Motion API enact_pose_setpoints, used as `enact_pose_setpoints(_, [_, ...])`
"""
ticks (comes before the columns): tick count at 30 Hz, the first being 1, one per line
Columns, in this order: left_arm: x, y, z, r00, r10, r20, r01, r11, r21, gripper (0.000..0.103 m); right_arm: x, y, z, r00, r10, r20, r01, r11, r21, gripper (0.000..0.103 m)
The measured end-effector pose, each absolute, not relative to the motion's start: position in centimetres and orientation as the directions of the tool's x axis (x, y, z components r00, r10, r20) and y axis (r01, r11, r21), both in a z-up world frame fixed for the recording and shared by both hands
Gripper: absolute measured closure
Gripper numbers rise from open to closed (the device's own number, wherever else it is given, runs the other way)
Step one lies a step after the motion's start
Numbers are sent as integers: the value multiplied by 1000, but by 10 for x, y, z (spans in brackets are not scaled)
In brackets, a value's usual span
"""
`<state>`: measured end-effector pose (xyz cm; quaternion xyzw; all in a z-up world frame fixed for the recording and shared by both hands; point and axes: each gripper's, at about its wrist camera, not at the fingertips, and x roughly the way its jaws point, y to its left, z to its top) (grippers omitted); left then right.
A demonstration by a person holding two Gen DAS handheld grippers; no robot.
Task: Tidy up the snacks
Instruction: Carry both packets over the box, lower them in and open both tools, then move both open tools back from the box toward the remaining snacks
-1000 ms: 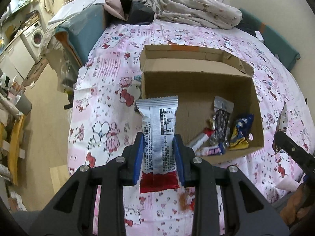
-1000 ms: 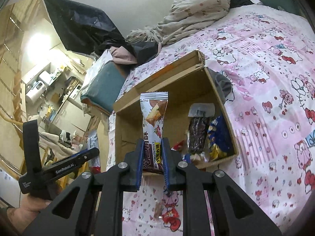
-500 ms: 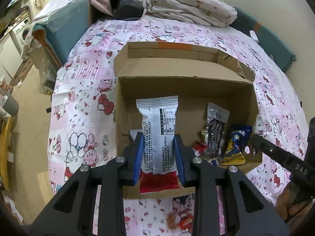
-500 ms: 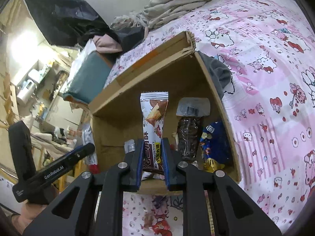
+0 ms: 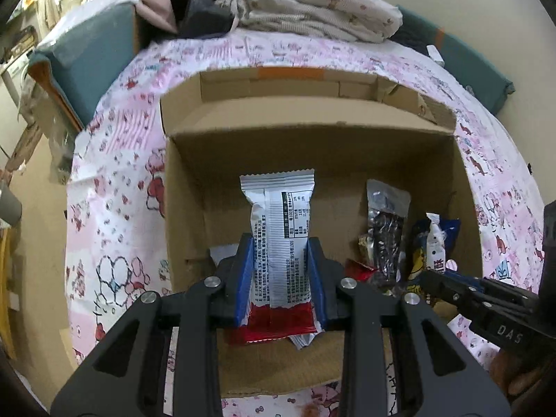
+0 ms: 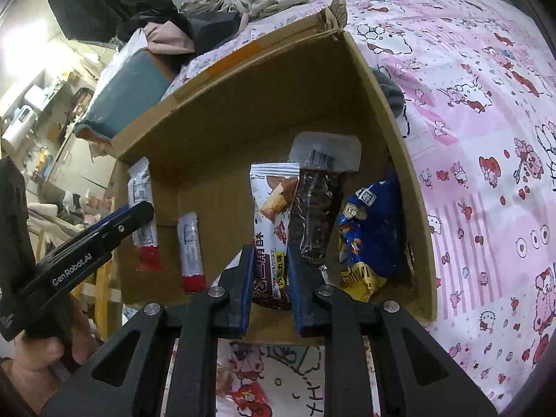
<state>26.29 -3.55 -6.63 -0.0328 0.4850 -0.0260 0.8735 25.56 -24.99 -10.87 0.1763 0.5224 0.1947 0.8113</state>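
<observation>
An open cardboard box (image 5: 312, 153) lies on the bed. My left gripper (image 5: 279, 243) is shut on a silver bar with a red end (image 5: 278, 208), held upright over the box's left half. My right gripper (image 6: 270, 250) holds a white and brown wafer packet (image 6: 274, 201) upright near the box's right side. Its jaws are opening, and the pads still touch the packet. In the box lie a second silver bar (image 6: 189, 246), a dark clear packet (image 6: 316, 215) and a blue bag (image 6: 371, 229).
The box sits on a pink cartoon-print sheet (image 6: 486, 139). Crumpled bedding (image 5: 312, 10) is heaped beyond it, and a teal cushion (image 5: 87, 55) stands at the far left. A small red sweet (image 6: 248, 396) lies on the sheet before the box. A hand (image 6: 34, 365) grips the left tool.
Both grippers have come down and forward with their packets, from in front of the box to low over its inside. The right jaws stand slightly wider.
</observation>
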Motion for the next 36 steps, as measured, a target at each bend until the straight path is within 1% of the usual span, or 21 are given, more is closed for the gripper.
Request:
enact_pose_setpoints(5, [264,-36,-73,507,-80,-858,17,996,-83,77,254,-253,-112,375,485,-790,-119,870,478,81])
enact_pose_setpoints(12, [257,-40,-75,514,-94,-853,46,996,-82,76,255,-253,-111,384,495,-780,-111,863,493,81])
enact_pose_setpoints(14, [255,-42,-74,511,-96,-854,57,995,-78,68,255,-252,-111,382,493,-782,-110,864,491,81])
enact_pose_setpoints(16, [253,-42,-72,512,-89,-854,56,996,-70,43,254,-253,-110,382,496,-780,-107,862,496,80])
enact_pose_setpoints(18, [248,-43,-68,528,-90,-845,57,996,-71,36,253,-254,-108,389,504,-771,-110,857,504,78])
enact_pose_setpoints(21, [244,-48,-65,536,-72,-841,85,996,-31,35,249,-253,-102,406,509,-759,-130,854,503,75])
enact_pose_setpoints(23, [240,-48,-62,549,-63,-833,88,996,-18,35,247,-254,-98,418,512,-751,-138,852,505,61])
enact_pose_setpoints(24, [239,-46,-61,553,-68,-830,85,996,-24,35,246,-254,-97,422,514,-747,-137,850,508,36])
enact_pose_setpoints(25, [238,-44,-59,555,-79,-828,81,996,-40,35,245,-256,-95,431,517,-739,-136,847,514,19])
enact_pose_setpoints(27, [236,-37,-57,558,-120,-821,71,993,-97,35,242,-257,-92,453,515,-728,-135,847,515,17])
enact_pose_setpoints(30, [233,-33,-53,566,-110,-817,55,994,-96,35,240,-259,-90,453,518,-726,-137,845,517,17])
enact_pose_setpoints(32, [231,-31,-50,571,-120,-812,55,993,-108,29,238,-261,-89,453,518,-726,-133,844,519,17])
enact_pose_setpoints(33, [230,-30,-48,573,-135,-808,59,991,-124,22,236,-262,-88,455,517,-725,-133,845,518,17])
enact_pose_setpoints(35, [225,-28,-41,589,-186,-786,85,982,-169,17,234,-263,-85,459,521,-720,-134,841,524,17])
enact_pose_setpoints(36, [223,-29,-38,597,-191,-779,92,981,-170,12,232,-265,-83,461,525,-715,-135,838,529,17])
